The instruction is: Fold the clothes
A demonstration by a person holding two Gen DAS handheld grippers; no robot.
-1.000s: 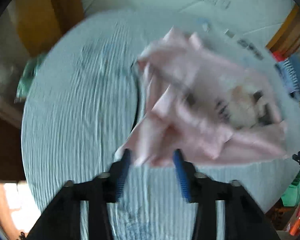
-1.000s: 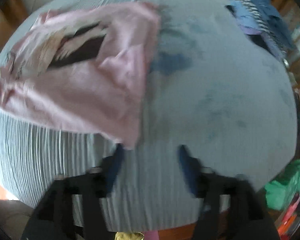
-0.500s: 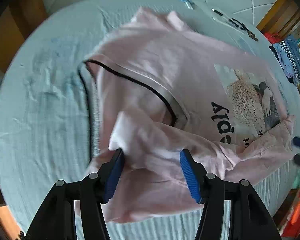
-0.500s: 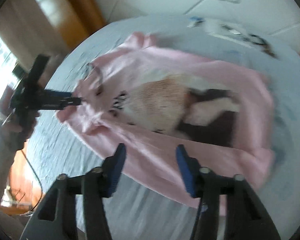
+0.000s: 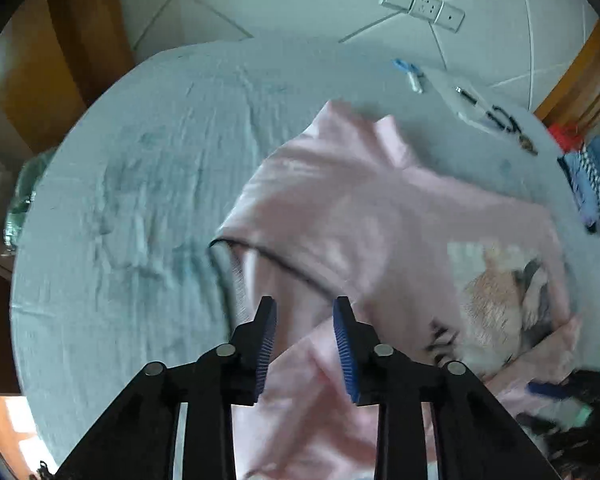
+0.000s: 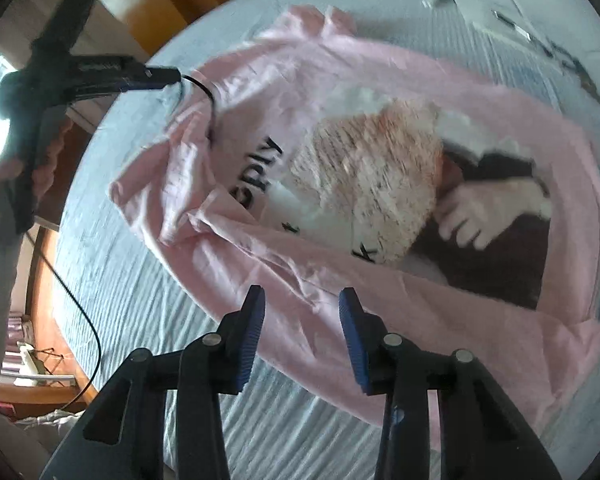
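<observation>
A pink T-shirt with a printed picture and black lettering lies rumpled on the pale blue bed. It also shows in the left wrist view, neckline towards me. My left gripper is open and hovers over the shirt's collar and near sleeve, holding nothing. In the right wrist view it sits at the shirt's neckline. My right gripper is open and empty over the shirt's near side edge.
A tiled wall with sockets stands behind the bed. Small items lie at the bed's far edge. A clothes pile lies at the right. Wooden furniture stands at the left. A cable hangs off the bed's left side.
The shirt dropped from the air onto the bed and spread out. Both grippers let go of it and moved over its edges; the left one has narrowed its opening.
</observation>
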